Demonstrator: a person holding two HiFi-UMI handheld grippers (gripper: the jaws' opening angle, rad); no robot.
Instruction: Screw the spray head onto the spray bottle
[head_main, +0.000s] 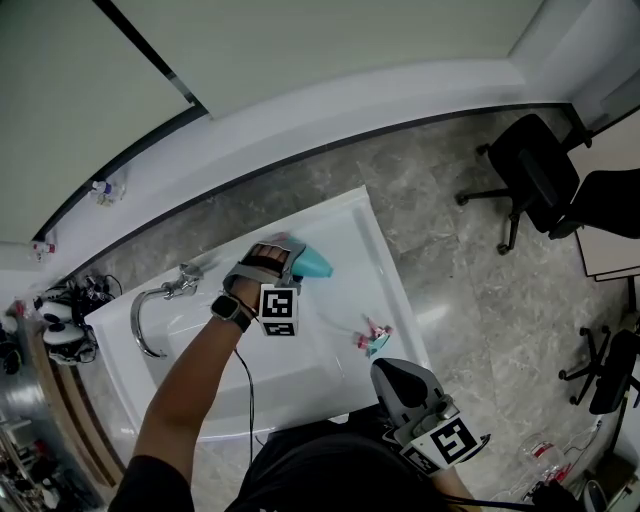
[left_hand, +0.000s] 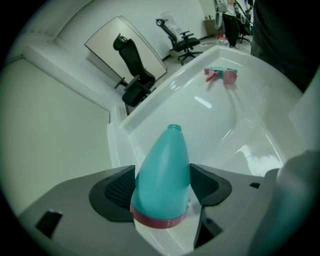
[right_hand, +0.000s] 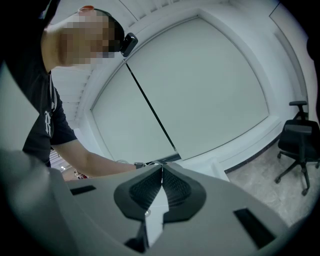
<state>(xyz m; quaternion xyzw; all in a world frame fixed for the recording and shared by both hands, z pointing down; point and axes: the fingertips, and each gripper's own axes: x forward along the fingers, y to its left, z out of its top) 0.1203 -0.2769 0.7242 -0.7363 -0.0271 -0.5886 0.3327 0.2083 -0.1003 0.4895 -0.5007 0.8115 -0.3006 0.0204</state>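
A teal spray bottle (left_hand: 169, 150) with a red band at its base lies on its side on the white sink's far rim (head_main: 345, 215), its open neck pointing away from me. My left gripper (left_hand: 162, 176) is open with the bottle between its jaws, the pads close beside its flanks; in the head view the left gripper (head_main: 292, 256) covers the bottle's (head_main: 316, 263) base. The pink and teal spray head (head_main: 372, 338) (left_hand: 220, 75) lies loose in the basin to the right. My right gripper (head_main: 398, 372) (right_hand: 161, 169) is shut and empty, held low by my body, aimed at the wall.
A chrome faucet (head_main: 152, 312) arches over the basin's left end. Bottles and clutter (head_main: 60, 318) stand on the counter at far left. Black office chairs (head_main: 532, 170) stand on the grey floor to the right.
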